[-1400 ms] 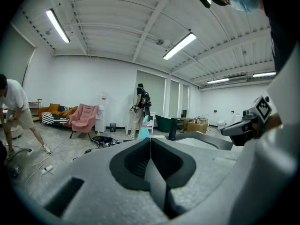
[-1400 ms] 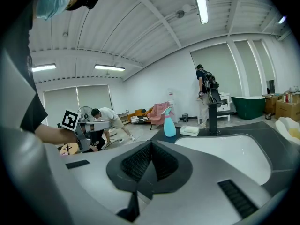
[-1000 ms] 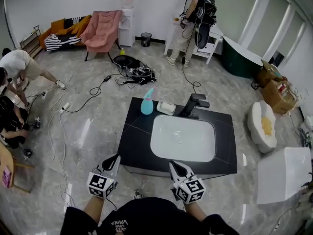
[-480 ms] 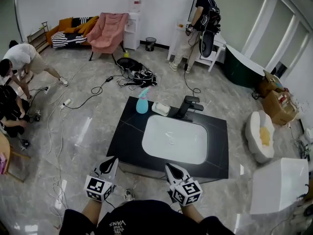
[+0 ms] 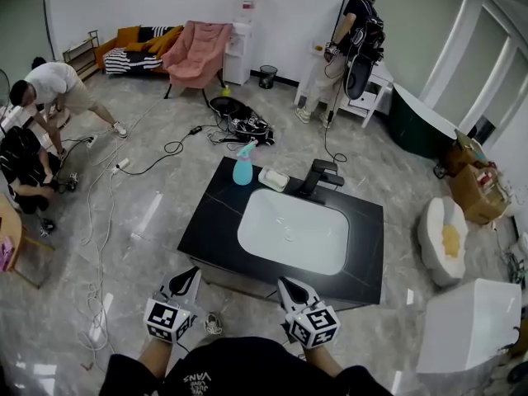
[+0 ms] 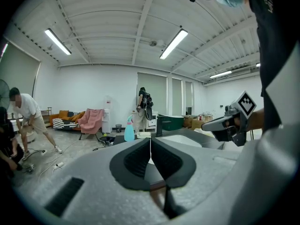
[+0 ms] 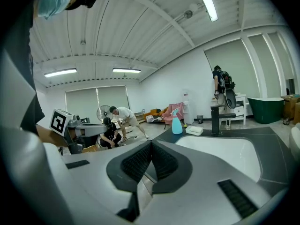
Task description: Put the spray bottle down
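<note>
A light blue spray bottle (image 5: pixel 242 167) with a pink trigger stands upright on the far left corner of the black counter (image 5: pixel 206 221). It also shows small in the left gripper view, spray bottle (image 6: pixel 129 131), and in the right gripper view, spray bottle (image 7: pixel 176 122). My left gripper (image 5: pixel 188 278) is held near my body, short of the counter's near edge, jaws shut and empty. My right gripper (image 5: pixel 290 287) is beside it, also shut with nothing between its jaws. Both are far from the bottle.
A white basin (image 5: pixel 294 231) is set in the counter, with a black tap (image 5: pixel 321 175) and a white soap dish (image 5: pixel 273 179) behind it. Cables (image 5: pixel 107 221) trail on the floor at left. People (image 5: pixel 49 89) stand and crouch at left and at the far wall.
The counter and bottle sit slightly farther up in the head view; I have stepped back a little. Both grippers stay shut and empty near my body.
</note>
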A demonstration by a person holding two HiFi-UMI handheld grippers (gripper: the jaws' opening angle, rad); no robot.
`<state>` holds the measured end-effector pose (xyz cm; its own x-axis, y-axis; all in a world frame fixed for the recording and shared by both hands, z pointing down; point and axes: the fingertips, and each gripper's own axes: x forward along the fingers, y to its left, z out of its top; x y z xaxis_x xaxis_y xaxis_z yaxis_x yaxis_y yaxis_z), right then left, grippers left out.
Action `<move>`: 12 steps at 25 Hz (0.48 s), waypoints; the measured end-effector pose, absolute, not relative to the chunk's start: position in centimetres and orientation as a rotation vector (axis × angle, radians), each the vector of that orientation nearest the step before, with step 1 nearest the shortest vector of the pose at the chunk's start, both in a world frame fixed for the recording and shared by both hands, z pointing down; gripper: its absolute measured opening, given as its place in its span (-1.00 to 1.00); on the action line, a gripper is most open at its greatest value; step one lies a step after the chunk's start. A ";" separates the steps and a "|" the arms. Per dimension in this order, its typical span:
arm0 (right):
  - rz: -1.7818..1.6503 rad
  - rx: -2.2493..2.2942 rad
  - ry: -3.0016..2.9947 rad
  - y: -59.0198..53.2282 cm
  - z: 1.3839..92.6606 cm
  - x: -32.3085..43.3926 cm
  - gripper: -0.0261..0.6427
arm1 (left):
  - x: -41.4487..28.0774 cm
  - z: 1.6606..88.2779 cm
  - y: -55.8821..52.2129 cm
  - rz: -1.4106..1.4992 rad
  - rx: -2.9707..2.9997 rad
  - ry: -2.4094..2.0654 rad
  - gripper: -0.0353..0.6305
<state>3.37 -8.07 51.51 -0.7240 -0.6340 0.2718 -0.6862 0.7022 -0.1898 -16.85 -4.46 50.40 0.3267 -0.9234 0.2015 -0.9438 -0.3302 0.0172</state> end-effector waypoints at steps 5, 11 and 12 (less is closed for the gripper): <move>0.372 1.061 -2.733 -7.3 50.9 4.3 -0.91 | -16.0 50.0 -3.1 0.226 2.427 -1.770 -0.83; 0.360 1.056 -2.744 -6.1 51.0 5.1 -0.91 | -15.1 50.3 -1.5 0.228 2.419 -1.780 -0.83; 0.360 1.056 -2.744 -6.0 51.0 5.2 -0.91 | -15.1 50.4 -1.3 0.230 2.418 -1.781 -0.83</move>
<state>5.20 -5.99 51.01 -0.7320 -0.6334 0.2510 -0.6767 0.7187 -0.1598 -15.06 -1.33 50.41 0.2921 -0.9356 0.1982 -0.9553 -0.2953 0.0139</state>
